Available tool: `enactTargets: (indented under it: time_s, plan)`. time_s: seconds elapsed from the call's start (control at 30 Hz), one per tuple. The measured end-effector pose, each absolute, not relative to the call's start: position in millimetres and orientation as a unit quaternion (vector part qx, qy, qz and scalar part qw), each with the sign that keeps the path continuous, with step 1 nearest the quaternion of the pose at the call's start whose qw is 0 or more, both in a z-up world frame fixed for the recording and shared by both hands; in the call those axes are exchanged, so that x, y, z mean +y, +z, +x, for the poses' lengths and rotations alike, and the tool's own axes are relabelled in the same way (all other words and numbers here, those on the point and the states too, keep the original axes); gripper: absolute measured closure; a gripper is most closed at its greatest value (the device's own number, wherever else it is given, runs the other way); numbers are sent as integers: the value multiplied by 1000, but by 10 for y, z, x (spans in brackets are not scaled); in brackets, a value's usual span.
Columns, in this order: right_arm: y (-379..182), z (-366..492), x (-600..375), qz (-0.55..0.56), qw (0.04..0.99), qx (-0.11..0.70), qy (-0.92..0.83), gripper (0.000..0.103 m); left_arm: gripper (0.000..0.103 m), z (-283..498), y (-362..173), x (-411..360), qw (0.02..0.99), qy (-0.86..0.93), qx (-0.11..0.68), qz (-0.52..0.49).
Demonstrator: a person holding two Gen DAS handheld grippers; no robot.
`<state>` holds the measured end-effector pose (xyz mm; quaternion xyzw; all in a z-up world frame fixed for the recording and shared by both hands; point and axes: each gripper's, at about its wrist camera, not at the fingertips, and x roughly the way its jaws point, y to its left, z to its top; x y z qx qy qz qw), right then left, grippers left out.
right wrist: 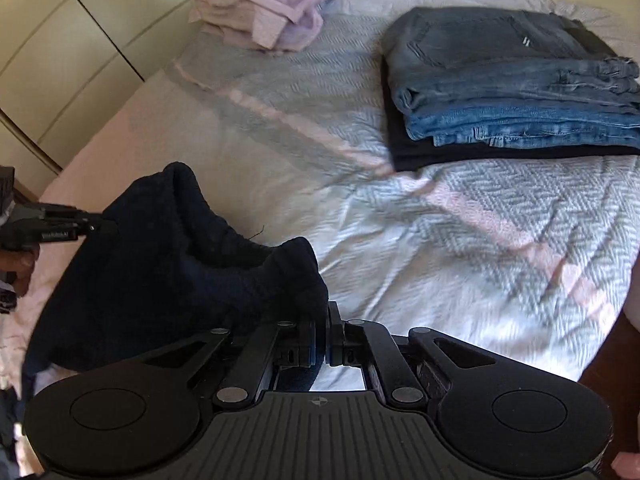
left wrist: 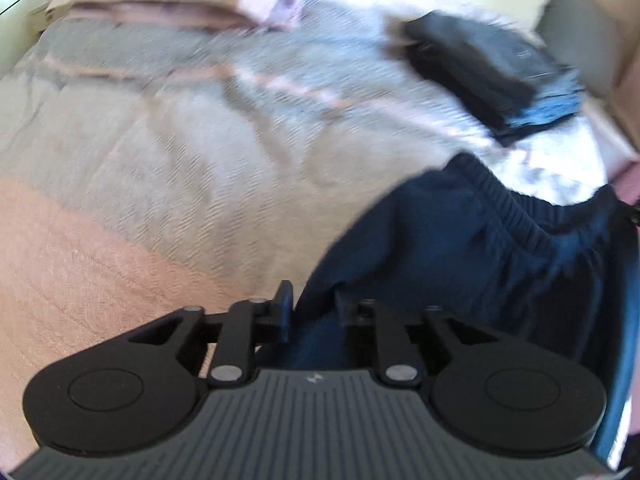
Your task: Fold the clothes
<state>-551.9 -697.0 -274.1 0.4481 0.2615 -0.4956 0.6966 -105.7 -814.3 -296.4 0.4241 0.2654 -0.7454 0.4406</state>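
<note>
The bed (right wrist: 460, 240) fills both views, covered by a pale herringbone-weave bedspread (left wrist: 180, 168) with a pink stripe running across it. A cream wardrobe (right wrist: 60, 60) stands alongside the bed in the right wrist view.

A stack of folded jeans (right wrist: 512, 80) rests on the bedspread toward the far side, denim layers on top of a darker folded garment. In the left wrist view the same stack (left wrist: 492, 68) appears blurred. A pile of lilac and pink folded linen (right wrist: 272, 4) lies near the head of the bed, well apart from the jeans.

The navy sweatpants (right wrist: 168, 272) hang between the two grippers above the near part of the bed, the elastic waistband (left wrist: 520, 216) gathered and sagging in the middle.

The left gripper (left wrist: 312, 308) has its fingers clenched on the navy fabric at one end of the waistband; it also appears at the left edge of the right wrist view (right wrist: 92, 226). The right gripper (right wrist: 322, 332) has its fingers closed together, pinching the other end of the sweatpants.
</note>
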Motion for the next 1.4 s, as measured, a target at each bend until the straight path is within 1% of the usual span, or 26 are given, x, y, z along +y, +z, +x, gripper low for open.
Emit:
enactTargets:
  time_s: [0.07, 0.13, 0.2, 0.23, 0.27, 0.3, 0.33, 0.37, 0.47, 0.53, 0.67, 0.77, 0.9, 1.07, 1.23, 1.33, 1.4]
  plan:
    - [-2899, -5508, -7111, 449, 696, 278, -486, 100, 78, -1052, -2927, -8051, 448, -742, 256, 428]
    - [-2976, -5523, -7140, 461, 690, 281, -482, 100, 65, -1034, -2872, -7934, 455, -740, 248, 430]
    - [-2996, -5550, -7120, 469, 684, 278, -484, 97, 62, -947, -2744, -7643, 454, -741, 250, 426]
    - [-2968, -5562, -7083, 469, 678, 279, -493, 80, 61, -914, -2694, -7473, 449, -743, 257, 425]
    - [-2939, -5574, -7044, 470, 671, 279, -501, 59, 59, -887, -2653, -7285, 442, -744, 266, 425]
    - [-2907, -5582, -6998, 473, 666, 275, -508, 48, 55, -873, -2631, -7061, 435, -743, 279, 426]
    - [-2868, -5610, -6970, 478, 666, 264, -508, 34, 52, -860, -2609, -6837, 427, -742, 291, 428]
    - [-2844, -5620, -6933, 482, 667, 255, -507, 33, 52, -851, -2603, -6599, 417, -740, 303, 431]
    - [-2770, -5552, -6861, 480, 667, 263, -506, 33, 49, -860, -2712, -5801, 386, -724, 333, 464]
    - [-2721, -5436, -6806, 469, 681, 269, -494, 33, 44, -819, -2821, -5299, 382, -700, 355, 488]
    - [-2772, -5111, -6644, 471, 691, 301, -458, 33, 44, -555, -2944, -4435, 420, -633, 403, 511]
    - [-2826, -4864, -6452, 481, 694, 318, -431, 33, 41, -269, -2916, -3818, 466, -586, 441, 495]
    - [-2903, -4520, -6063, 477, 698, 344, -408, 33, 40, 13, -2915, -3096, 491, -561, 451, 491]
    - [-2990, -4090, -5591, 471, 694, 371, -400, 33, 40, 217, -2780, -2609, 506, -603, 389, 479]
    - [-2887, -3573, -5199, 455, 704, 381, -390, 33, 40, 586, -2547, -2322, 541, -628, 380, 411]
    - [-2779, -3261, -5020, 438, 718, 394, -370, 33, 35, 817, -2481, -2162, 561, -631, 370, 387]
    - [-2738, -3092, -4913, 431, 724, 402, -358, 33, 34, 1010, -2538, -2086, 581, -614, 384, 372]
